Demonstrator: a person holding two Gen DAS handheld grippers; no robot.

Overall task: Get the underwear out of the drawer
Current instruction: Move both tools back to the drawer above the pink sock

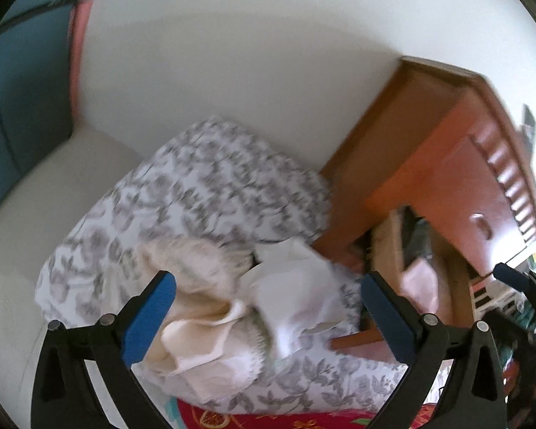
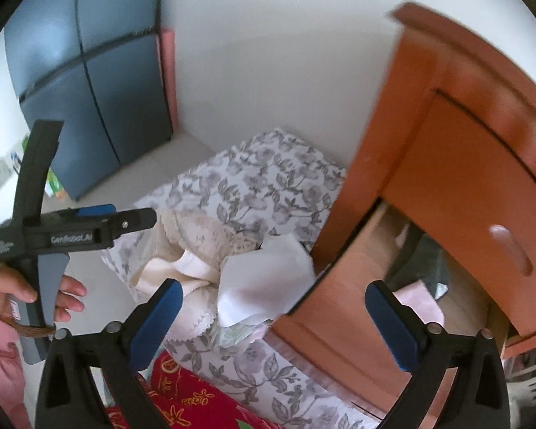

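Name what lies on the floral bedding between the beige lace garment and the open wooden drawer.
A crumpled white garment lies there, between the beige lace garment and the drawer, touching the lace piece. Both wrist views show it.

Underwear [image 2: 211, 250] (cream, white) — crumpled beside drawer [image 2: 393, 286]

drawer [image 2: 421, 275] contents blurred and indistinct, red cloth [image 2: 182, 393] cut off at bottom edge

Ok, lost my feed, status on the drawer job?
Both jaws open, empty. Underwear pile on floral bedding. Drawer open, pink item inside. Nothing blocking.
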